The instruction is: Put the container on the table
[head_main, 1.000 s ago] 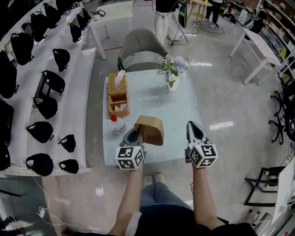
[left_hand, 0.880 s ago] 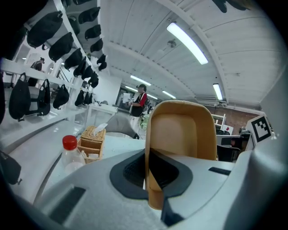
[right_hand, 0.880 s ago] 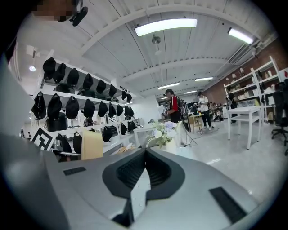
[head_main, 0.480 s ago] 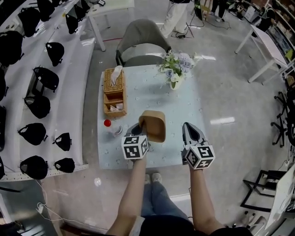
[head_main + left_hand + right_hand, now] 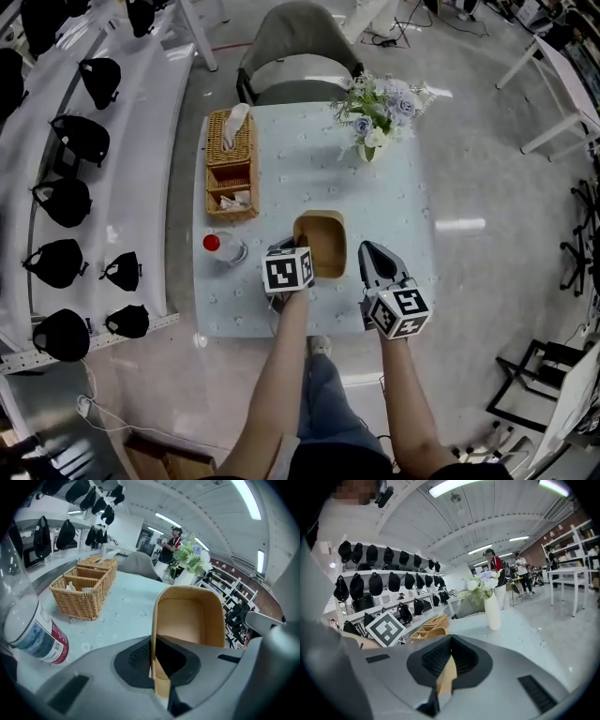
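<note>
No legible text anywhere. The clear plastic bottle with the red cap (image 5: 33, 637) carries a red, white and blue label, but its print is too small and blurred for me to read. My left white marker cube (image 5: 287, 270) and right white marker cube (image 5: 401, 312) show black-and-white square patterns only, no letters or numbers.

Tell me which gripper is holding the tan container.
The left gripper: its jaws clamp the near wall of the tan container. The right gripper hangs shut beside it, gripping nothing.
</note>
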`<state>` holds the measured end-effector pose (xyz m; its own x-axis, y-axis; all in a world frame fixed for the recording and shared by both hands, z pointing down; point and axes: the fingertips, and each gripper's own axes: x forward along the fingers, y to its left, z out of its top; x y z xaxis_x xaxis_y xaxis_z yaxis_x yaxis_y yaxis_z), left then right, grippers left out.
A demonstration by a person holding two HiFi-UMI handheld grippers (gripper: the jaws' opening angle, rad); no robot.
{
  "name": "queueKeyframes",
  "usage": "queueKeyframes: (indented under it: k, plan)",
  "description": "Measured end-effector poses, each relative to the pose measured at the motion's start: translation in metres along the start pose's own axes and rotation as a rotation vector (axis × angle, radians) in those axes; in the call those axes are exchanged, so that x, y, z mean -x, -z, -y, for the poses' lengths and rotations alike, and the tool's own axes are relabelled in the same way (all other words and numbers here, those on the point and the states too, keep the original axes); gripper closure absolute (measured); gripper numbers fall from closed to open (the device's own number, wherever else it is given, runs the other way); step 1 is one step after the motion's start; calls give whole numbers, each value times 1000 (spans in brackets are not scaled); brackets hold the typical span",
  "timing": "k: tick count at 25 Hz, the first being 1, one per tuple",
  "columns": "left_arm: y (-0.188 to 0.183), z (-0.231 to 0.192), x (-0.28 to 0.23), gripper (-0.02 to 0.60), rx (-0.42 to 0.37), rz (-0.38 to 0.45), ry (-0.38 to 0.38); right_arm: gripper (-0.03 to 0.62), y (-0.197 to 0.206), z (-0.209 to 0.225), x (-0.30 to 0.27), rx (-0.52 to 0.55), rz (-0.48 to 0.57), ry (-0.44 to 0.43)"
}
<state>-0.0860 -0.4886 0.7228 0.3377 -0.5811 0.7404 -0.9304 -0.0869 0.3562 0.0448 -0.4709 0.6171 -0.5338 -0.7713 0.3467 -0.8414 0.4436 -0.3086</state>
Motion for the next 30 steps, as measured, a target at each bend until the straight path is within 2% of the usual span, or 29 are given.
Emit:
queueKeyframes:
  k: [12, 16, 19, 22, 30]
  plan:
    - [25, -10, -32, 572, -11, -176, -49, 595, 8, 11, 1, -25, -7, 28]
    - [33, -6, -38, 571, -4, -207, -18, 595, 9, 15, 4, -31, -6, 36]
    - [36, -4, -39, 505, -20, -216, -10, 595, 11, 15, 6, -33, -8, 40]
    - [36, -2, -38, 465, -9, -206, -2, 595, 12, 16, 8, -34, -6, 42]
    - [35, 0, -28, 457, -13, -185, 5, 595, 10, 16, 13, -37, 4, 41]
